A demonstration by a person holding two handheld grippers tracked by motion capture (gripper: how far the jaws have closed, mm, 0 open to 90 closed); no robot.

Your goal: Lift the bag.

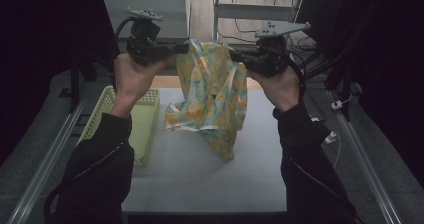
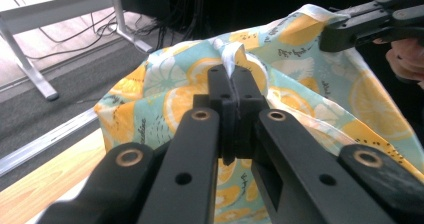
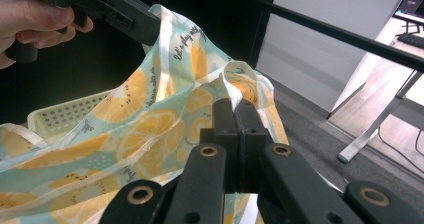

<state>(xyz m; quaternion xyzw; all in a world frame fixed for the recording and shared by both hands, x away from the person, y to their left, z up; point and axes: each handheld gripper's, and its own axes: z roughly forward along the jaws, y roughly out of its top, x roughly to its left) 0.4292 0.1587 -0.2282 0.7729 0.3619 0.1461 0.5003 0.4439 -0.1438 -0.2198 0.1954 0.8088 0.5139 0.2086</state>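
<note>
Both grippers are clamped on the citrus-print cloth (image 1: 212, 91): my left gripper (image 1: 185, 47) and right gripper (image 1: 234, 55) each pinch its top hem, so it hangs above the grey table (image 1: 200, 179), beside the yellow basket (image 1: 142, 114). It looks light and limp, so I'd grip hems and corners, where folded fabric bunches.

On the left side of the grey desk (image 1: 200, 179) we see a pale yellow-green perforated basket (image 1: 145, 119), reaching over the desk's left edge. A strip of light wood (image 1: 167, 81) lies along the desk's far edge. Beyond it we see a white metal frame (image 1: 250, 11) with dark cables (image 1: 245, 34) trailing on the floor beneath. A metal rail (image 1: 50, 154) runs alongside the desk at left.
</note>
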